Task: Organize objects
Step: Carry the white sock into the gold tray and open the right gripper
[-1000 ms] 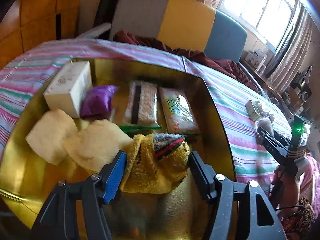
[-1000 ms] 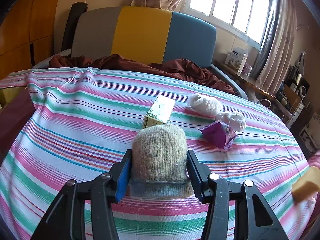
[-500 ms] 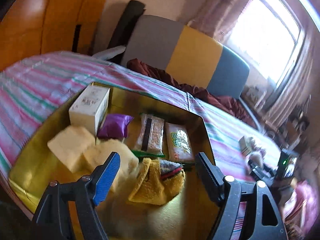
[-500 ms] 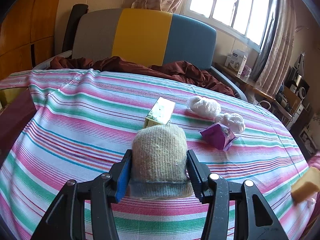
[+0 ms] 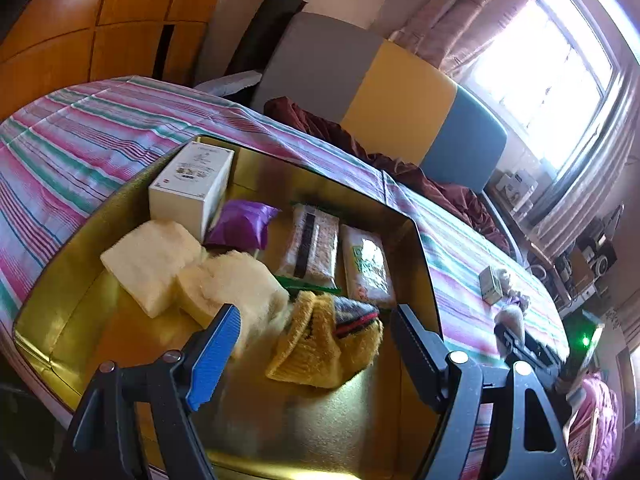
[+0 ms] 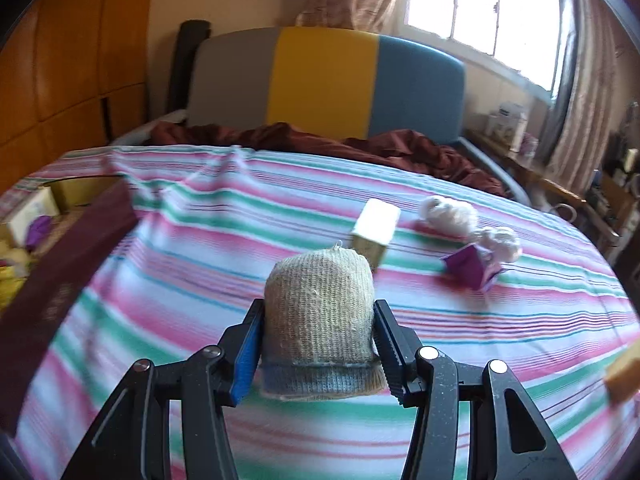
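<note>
My left gripper (image 5: 316,316) hangs open over a gold box (image 5: 424,264), its jaws wide apart and touching nothing. Just under and ahead of them a yellow sock with a striped cuff (image 5: 320,348) lies loose on the box floor. Also in the box are a white carton (image 5: 192,184), a purple packet (image 5: 240,226), two pale foam blocks (image 5: 148,260) and two snack packs (image 5: 312,240). My right gripper (image 6: 318,308) is shut on a rolled beige sock (image 6: 320,304) with a blue cuff, held above the striped bedspread (image 6: 240,280).
On the bedspread beyond the beige sock lie a small box (image 6: 376,228), two white yarn-like balls (image 6: 448,212), and a purple packet (image 6: 472,268). The gold box's dark outer wall (image 6: 60,280) runs along the left. A headboard and rumpled maroon blanket (image 6: 280,136) stand behind.
The left jaws spread wide off the yellow sock and drew back and up; the sock stays in the box. The right gripper with the beige sock shifted, bringing the box into view at left.
</note>
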